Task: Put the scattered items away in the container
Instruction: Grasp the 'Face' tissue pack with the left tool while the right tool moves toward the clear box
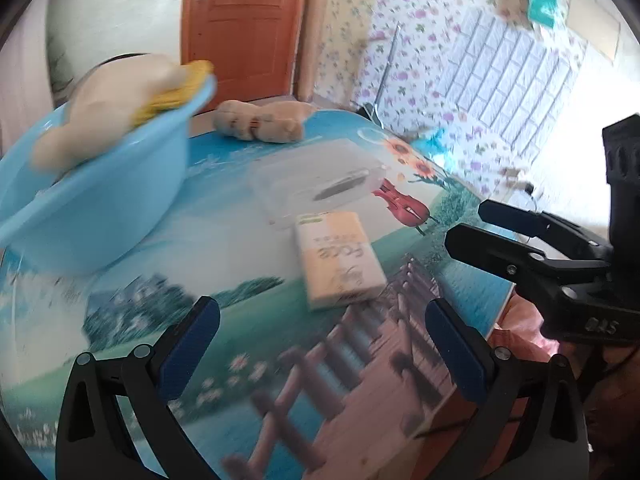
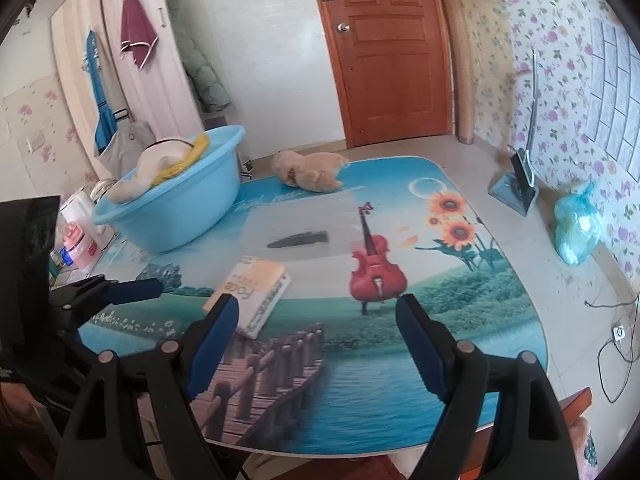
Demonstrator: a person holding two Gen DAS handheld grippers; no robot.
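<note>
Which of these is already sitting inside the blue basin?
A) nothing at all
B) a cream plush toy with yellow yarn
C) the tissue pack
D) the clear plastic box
B: a cream plush toy with yellow yarn pokes over the rim of the blue basin, while the tissue pack and clear plastic box lie out on the table.

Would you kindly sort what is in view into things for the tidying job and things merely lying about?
For the job: blue basin, tissue pack, clear box, plush toy.

Lying about: green bag, dustpan, maroon towel.
</note>
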